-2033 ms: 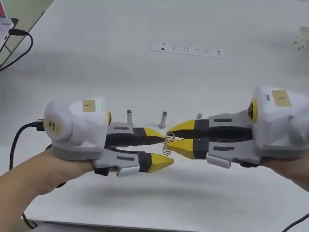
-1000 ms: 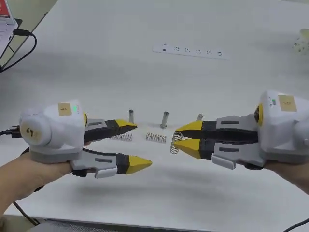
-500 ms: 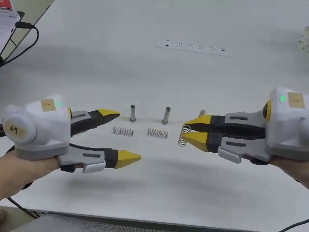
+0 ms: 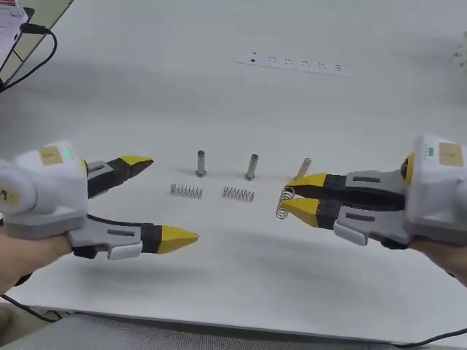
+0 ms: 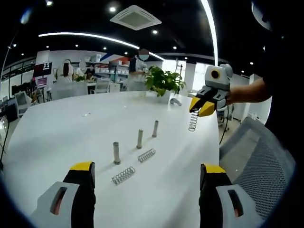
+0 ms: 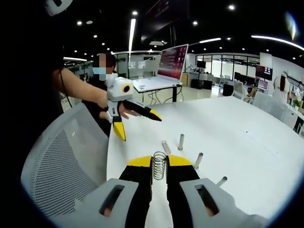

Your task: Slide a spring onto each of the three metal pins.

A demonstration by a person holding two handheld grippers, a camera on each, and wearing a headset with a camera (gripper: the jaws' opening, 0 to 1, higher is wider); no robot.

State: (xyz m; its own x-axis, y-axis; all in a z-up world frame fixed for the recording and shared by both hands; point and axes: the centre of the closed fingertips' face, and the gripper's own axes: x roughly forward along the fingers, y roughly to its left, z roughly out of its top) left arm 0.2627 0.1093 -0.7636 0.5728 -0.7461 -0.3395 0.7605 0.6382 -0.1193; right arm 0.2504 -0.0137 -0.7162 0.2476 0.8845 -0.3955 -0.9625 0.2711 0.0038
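So here's where I'm at: in the head view my right gripper (image 4: 288,197) comes in from the right edge of the frame, jaws clamped on one spring (image 4: 282,206). The spring pokes out past the yellow tips and slants down toward the white table (image 4: 233,284). In the right gripper view that same spring sits upright, squeezed between my two jaws at bottom centre. In the left gripper view it dangles from the tips at upper right, and it looks to be off the tabletop. The three pins stand in a row across the middle of the head view: left pin (image 4: 201,163), middle pin (image 4: 252,166) and right pin (image 4: 304,168). None of them has a spring on it. The right pin is just behind my right gripper's upper jaw, close to the held spring, but I can't tell if they touch. Two more springs lie flat on the table just below the row. The left loose spring (image 4: 186,191) is under the left pin, and the right loose spring (image 4: 238,194) is under the middle pin. My left gripper (image 4: 173,198) is at the left of the frame, jaws spread wide and gripping nothing, its tips pointing toward the left loose spring. A white power strip (image 4: 295,65) lies near the top of the frame, well apart from everything else.
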